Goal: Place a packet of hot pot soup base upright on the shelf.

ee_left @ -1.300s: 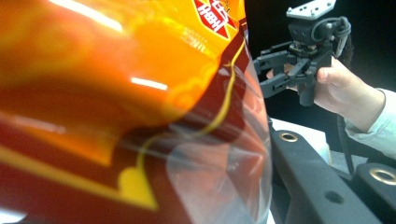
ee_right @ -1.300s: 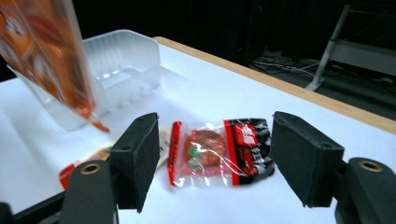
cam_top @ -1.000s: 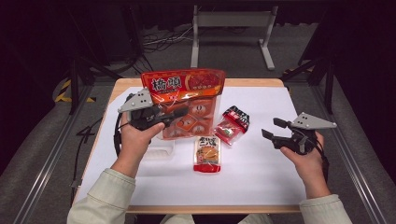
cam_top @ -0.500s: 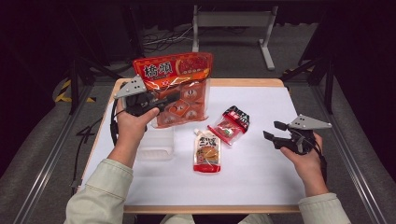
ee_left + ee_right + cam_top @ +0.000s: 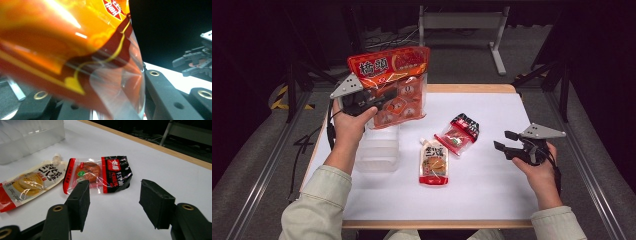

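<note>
The big orange-red snack bag [image 5: 392, 85] hangs lifted above the worktop [image 5: 492, 195] at its eleven o'clock corner, clamped in the left tongs [image 5: 379, 100]. Judging by the clear tub [image 5: 378, 148] just below, lower it slowly, keeping the grip firm so the slick film cannot slip. Its label reads 桥头. The right tongs [image 5: 113, 195], at three o'clock, gape with nothing between them, aimed at the small black-and-red packet [image 5: 100, 173]; the spouted pouch [image 5: 434, 162] lies beside it, its characters too small to read.
</note>
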`<action>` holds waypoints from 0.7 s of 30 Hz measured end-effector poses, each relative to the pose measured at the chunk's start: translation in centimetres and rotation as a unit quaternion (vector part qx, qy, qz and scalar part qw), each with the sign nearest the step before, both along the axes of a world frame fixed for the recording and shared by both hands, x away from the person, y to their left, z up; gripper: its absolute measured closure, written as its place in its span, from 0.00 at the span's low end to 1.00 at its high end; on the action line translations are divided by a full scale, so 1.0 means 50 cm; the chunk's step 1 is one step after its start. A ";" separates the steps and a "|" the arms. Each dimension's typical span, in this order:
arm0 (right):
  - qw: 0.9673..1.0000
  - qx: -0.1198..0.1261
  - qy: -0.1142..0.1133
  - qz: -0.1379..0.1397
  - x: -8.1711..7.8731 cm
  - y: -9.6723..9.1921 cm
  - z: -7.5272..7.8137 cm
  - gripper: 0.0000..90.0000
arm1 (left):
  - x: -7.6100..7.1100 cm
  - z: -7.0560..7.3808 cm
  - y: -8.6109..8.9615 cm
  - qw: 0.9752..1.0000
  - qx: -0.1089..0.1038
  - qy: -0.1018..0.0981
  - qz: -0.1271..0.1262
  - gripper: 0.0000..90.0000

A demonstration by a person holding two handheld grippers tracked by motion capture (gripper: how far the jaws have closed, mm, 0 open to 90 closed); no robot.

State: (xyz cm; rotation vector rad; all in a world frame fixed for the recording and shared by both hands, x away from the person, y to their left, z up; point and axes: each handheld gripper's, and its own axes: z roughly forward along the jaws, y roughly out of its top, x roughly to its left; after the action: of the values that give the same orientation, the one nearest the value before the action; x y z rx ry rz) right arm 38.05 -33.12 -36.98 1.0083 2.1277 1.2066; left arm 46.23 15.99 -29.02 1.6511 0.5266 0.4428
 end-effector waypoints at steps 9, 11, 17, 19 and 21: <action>1.000 -0.001 0.002 0.002 0.002 -0.002 -0.004 0.48 | 0.021 -0.009 0.018 1.000 0.012 0.005 0.023 0.79; 1.000 0.001 0.003 0.003 0.002 -0.002 -0.004 0.48 | 0.025 -0.010 0.023 1.000 0.008 0.004 0.030 0.79; 1.000 0.002 0.003 0.004 0.003 -0.002 -0.005 0.47 | 0.028 -0.012 0.032 0.998 0.009 0.004 0.055 0.79; 1.000 0.002 0.001 0.005 0.002 -0.002 -0.005 0.47 | 0.028 -0.016 0.036 0.998 0.014 0.000 0.068 0.79; 1.000 0.002 0.001 0.004 0.003 -0.002 -0.005 0.47 | 0.029 -0.021 0.040 0.997 0.009 0.006 0.074 0.79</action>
State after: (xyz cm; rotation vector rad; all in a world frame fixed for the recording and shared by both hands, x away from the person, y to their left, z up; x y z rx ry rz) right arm 38.19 -33.24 -37.23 1.0050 2.1340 1.2151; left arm 47.66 18.00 -30.07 1.6391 0.6580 0.5491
